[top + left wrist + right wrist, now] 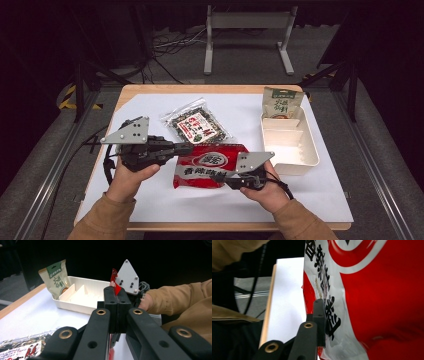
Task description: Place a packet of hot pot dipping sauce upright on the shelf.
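A red snack bag (210, 162) with white lettering lies at the middle of the white sheet, between both grippers. My left gripper (189, 148) reaches in from the left. Its jaws are pressed together (117, 300) on the bag's edge, and a red corner (114, 281) pokes up past them. My right gripper (223, 178) comes from the near right onto the bag's near edge. In the right gripper view one black jaw (320, 315) lies flat against the bag (382, 302), which hides the other jaw.
A clear packet of dark snacks (196, 125) lies just behind the red bag. A white divided tray (312, 150) stands at the right, with a green pouch (282, 104) upright at its far end. The sheet's near strip is bare.
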